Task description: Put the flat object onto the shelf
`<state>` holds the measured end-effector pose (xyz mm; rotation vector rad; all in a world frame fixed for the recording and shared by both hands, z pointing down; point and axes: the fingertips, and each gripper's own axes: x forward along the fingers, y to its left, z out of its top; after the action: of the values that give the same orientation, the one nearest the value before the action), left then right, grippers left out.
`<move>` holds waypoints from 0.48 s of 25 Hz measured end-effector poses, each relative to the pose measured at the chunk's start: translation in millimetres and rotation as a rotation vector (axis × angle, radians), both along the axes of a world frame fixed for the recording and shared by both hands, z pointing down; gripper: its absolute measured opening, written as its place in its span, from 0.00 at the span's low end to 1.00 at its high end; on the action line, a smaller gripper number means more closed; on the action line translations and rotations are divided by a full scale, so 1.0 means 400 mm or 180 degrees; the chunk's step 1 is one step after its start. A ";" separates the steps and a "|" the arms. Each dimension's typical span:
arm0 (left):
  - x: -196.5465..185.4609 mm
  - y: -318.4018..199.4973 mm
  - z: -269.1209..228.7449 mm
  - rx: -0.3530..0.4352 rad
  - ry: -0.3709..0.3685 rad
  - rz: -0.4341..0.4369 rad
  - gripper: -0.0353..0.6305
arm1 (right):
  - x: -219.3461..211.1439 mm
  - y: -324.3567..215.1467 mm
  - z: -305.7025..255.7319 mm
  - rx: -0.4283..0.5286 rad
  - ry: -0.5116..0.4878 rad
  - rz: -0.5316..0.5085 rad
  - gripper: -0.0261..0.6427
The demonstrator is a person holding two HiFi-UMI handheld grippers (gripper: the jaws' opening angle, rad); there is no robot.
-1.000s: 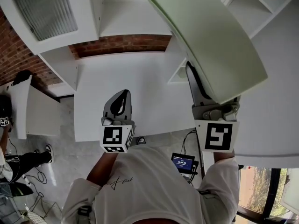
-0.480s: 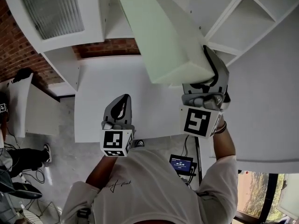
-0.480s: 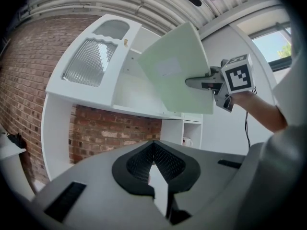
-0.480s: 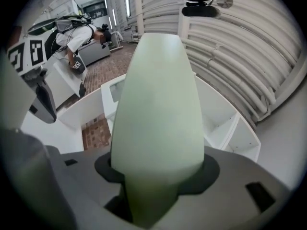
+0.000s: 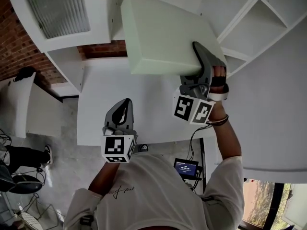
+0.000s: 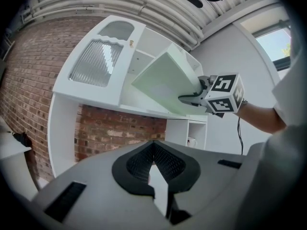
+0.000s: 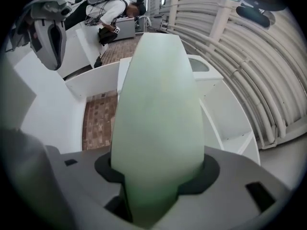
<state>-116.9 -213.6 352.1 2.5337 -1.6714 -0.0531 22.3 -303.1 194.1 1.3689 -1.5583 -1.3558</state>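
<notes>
The flat object [image 5: 163, 32] is a pale green slab, held up in front of the white shelf unit [image 5: 111, 18]. My right gripper [image 5: 204, 63] is shut on its near right edge. In the right gripper view the slab [image 7: 158, 114] fills the middle, clamped between the jaws of the right gripper [image 7: 158, 186], with shelf compartments [image 7: 225, 114] behind it. The left gripper view shows the slab [image 6: 163, 80] tilted before the shelf's open bays [image 6: 139, 61]. My left gripper [image 5: 122, 116] hovers low over the white table, shut and holding nothing [image 6: 154, 164].
A white table [image 5: 144, 109] lies below the shelf, against a brick wall [image 5: 14, 47]. A ribbed-glass cabinet door [image 5: 57, 8] is at the top left. A mug [image 6: 192, 141] stands in a low cubby. A small screen device [image 5: 187, 166] sits on the floor.
My right gripper has carried the slab up and to the left, turning it flatter and closer to the shelf. The left gripper has barely moved.
</notes>
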 end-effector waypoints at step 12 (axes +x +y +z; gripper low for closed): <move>0.008 -0.022 -0.001 0.0001 0.0000 0.0016 0.08 | -0.015 -0.112 0.060 -0.0117 0.0348 0.0136 0.44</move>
<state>-113.8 -222.6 351.6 2.5380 -1.6652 -0.0530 16.1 -348.0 218.1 1.2772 -1.4668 -1.3467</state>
